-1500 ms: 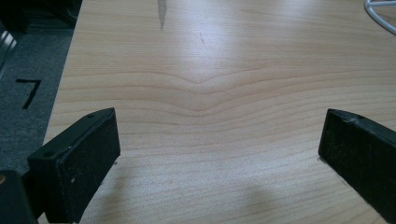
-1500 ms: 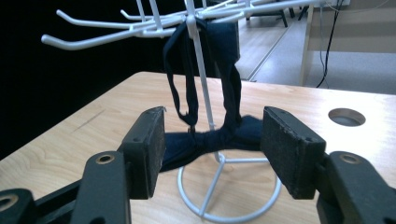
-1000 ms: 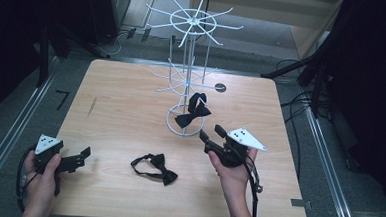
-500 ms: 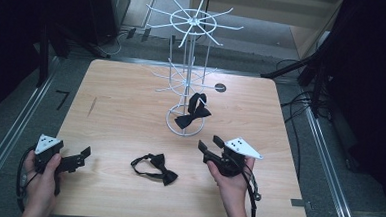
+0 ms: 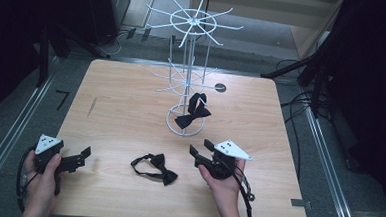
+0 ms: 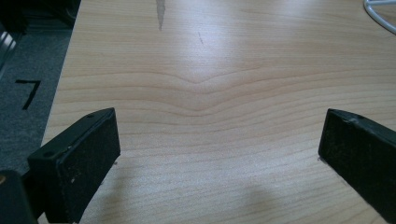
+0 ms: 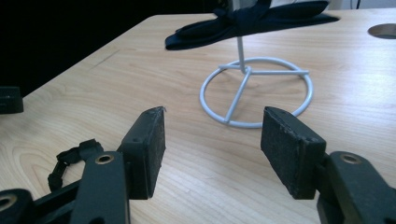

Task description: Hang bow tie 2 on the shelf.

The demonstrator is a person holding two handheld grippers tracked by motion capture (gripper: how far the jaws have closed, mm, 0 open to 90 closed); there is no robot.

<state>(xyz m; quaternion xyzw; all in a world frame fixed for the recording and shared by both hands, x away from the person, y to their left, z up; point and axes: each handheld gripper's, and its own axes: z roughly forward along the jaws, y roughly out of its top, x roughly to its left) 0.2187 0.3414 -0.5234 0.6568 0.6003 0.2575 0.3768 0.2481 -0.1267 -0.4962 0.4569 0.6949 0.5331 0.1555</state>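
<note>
A black bow tie (image 5: 156,167) lies flat on the wooden table (image 5: 121,100) near the front, its strap (image 7: 74,156) curling at the left of the right gripper view. A second black bow tie (image 5: 193,111) (image 7: 251,21) hangs low on the white wire rack (image 5: 186,78). My right gripper (image 5: 201,147) (image 7: 212,126) is held just right of the flat bow tie, open, with bare wood between its jaws, aimed at the rack's base ring (image 7: 256,93). My left gripper (image 5: 83,155) (image 6: 219,144) rests at the front left corner, wide open and empty.
A round dark hole (image 5: 220,88) (image 7: 383,30) sits in the table behind the rack. Black stands and cables crowd the floor on the right (image 5: 312,79). A metal rail (image 5: 9,139) runs along the left side. A "7" mark (image 6: 27,92) is on the floor.
My right gripper has sunk closer to the tabletop and drawn back toward the front edge, still open. The left gripper and both bow ties have stayed put.
</note>
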